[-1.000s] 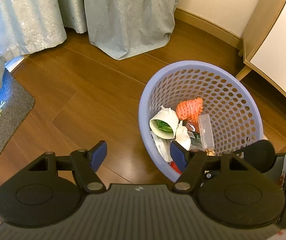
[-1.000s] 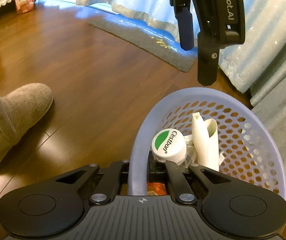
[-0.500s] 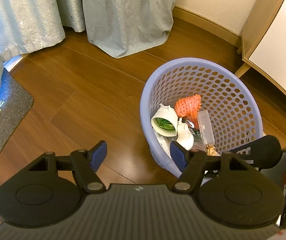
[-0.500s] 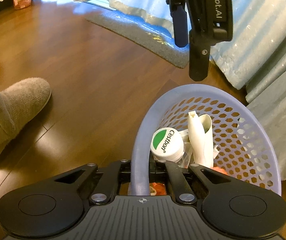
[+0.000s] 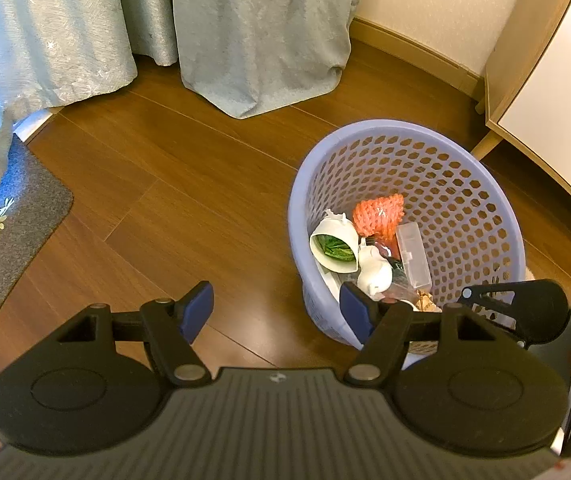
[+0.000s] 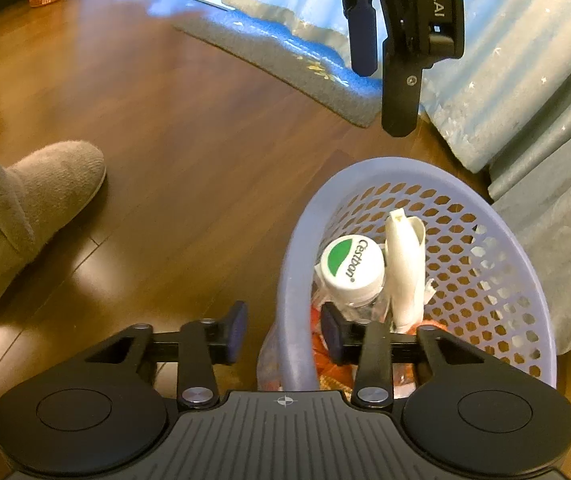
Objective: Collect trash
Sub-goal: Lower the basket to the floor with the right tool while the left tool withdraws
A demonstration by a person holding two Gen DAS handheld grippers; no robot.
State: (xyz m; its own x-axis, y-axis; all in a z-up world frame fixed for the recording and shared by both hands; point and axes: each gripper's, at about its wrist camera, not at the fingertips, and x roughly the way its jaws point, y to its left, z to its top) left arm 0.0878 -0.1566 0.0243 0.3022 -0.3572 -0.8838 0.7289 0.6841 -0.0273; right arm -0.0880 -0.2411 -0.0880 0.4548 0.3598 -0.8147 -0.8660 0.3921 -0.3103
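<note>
Both tools agape, right tool (image 6: 281, 334) astride basket (image 6: 389, 168) rim.

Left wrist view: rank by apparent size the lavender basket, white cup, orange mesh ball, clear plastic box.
1. Lavender perforated plastic basket
2. White paper cup
3. Orange mesh ball and clear plastic box: look alike, no ranking.

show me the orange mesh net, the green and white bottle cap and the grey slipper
orange mesh net (image 5: 378, 214): left wrist view, middle of the net
green and white bottle cap (image 6: 352, 262): right wrist view, cap's top face
grey slipper (image 6: 41, 184): right wrist view, toe upper
</note>
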